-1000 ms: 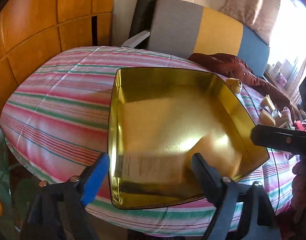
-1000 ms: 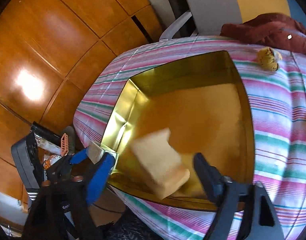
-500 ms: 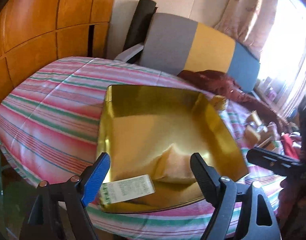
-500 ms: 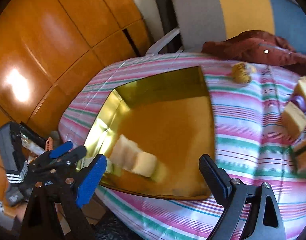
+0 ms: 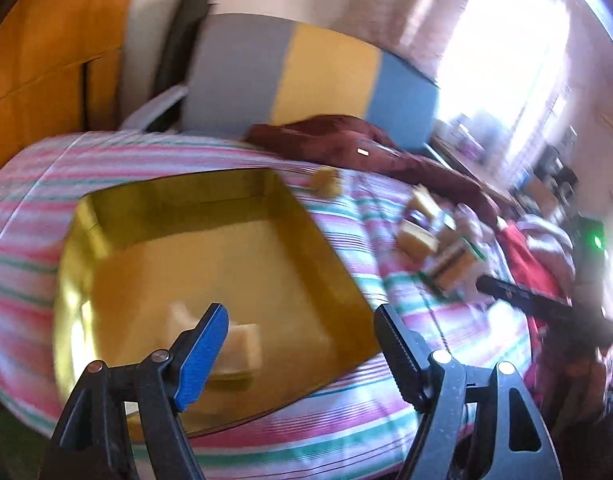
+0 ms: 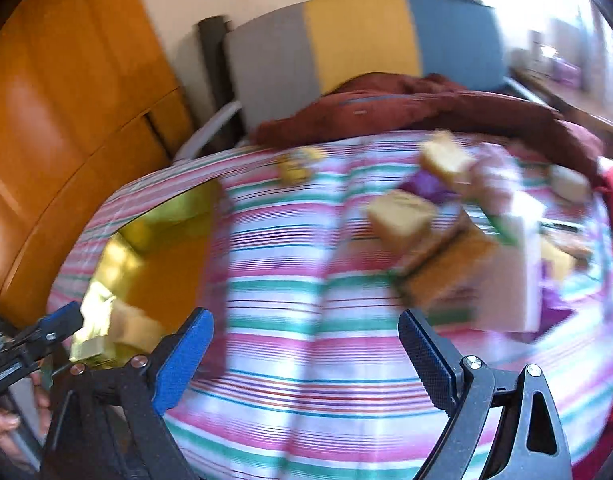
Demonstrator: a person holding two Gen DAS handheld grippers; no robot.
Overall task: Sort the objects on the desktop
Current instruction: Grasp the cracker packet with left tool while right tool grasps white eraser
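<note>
A gold metal tray (image 5: 306, 216) lies on the striped cloth; it also shows at the left of the right wrist view (image 6: 126, 232). A pale yellow sponge block (image 5: 242, 346) lies inside it near the front; it shows in the right wrist view (image 6: 134, 326) too. My left gripper (image 5: 300, 332) is open and empty above the tray's front edge. My right gripper (image 6: 306, 344) is open and empty over the cloth, right of the tray. A pile of loose blocks and boxes (image 6: 438, 240) lies further right; it is also in the left wrist view (image 5: 438, 248).
A small yellow toy (image 6: 296, 164) lies behind the tray. A dark red jacket (image 6: 406, 108) is draped at the table's far edge before a grey, yellow and blue chair back (image 5: 306, 76). Wooden panels (image 6: 66, 92) stand at the left.
The sponge block has dropped from the right gripper into the tray. Both grippers have swung right, away from the tray; the right one now faces the pile.
</note>
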